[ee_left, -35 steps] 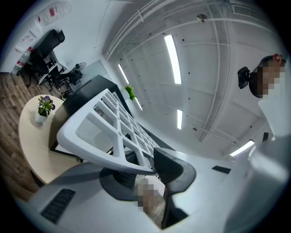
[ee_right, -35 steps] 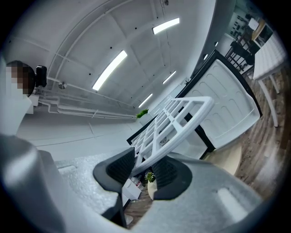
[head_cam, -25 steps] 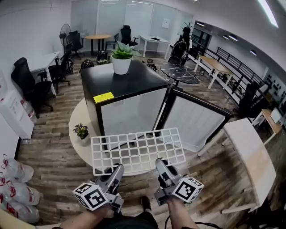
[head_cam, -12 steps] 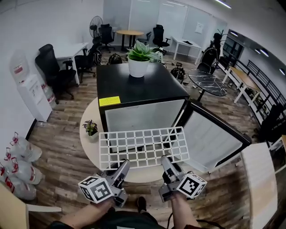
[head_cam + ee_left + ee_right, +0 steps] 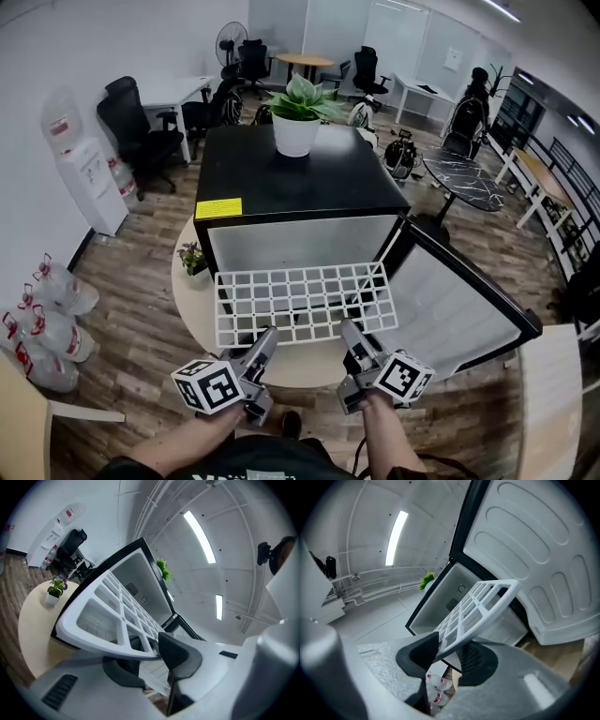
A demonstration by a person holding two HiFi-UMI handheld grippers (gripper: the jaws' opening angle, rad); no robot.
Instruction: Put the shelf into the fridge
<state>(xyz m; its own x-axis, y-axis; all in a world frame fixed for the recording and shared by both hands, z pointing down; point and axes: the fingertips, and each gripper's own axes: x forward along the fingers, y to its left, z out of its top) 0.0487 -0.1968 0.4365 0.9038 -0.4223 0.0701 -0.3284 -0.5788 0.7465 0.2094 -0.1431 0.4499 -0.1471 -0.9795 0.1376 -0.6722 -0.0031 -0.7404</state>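
Note:
A white grid shelf (image 5: 305, 302) is held flat in front of the black mini fridge (image 5: 291, 192), whose door (image 5: 459, 305) stands open to the right. My left gripper (image 5: 264, 339) is shut on the shelf's near edge at the left, and the right gripper (image 5: 349, 332) is shut on the same edge further right. In the left gripper view the shelf (image 5: 110, 616) runs from the dark pads toward the fridge's white inside (image 5: 140, 581). In the right gripper view the shelf (image 5: 476, 609) points at the fridge opening (image 5: 457, 597), with the door's inner liner (image 5: 539, 555) at the right.
The fridge stands on a round pale table (image 5: 192, 300) with a small potted plant (image 5: 194, 260) beside it. A larger potted plant (image 5: 298, 112) sits on the fridge top. A water dispenser (image 5: 84, 164), office chairs and water bottles (image 5: 37, 328) are at the left.
The view has swung right and drawn nearer to the fridge. The shelf stays in both grippers and now sits closer to the fridge front.

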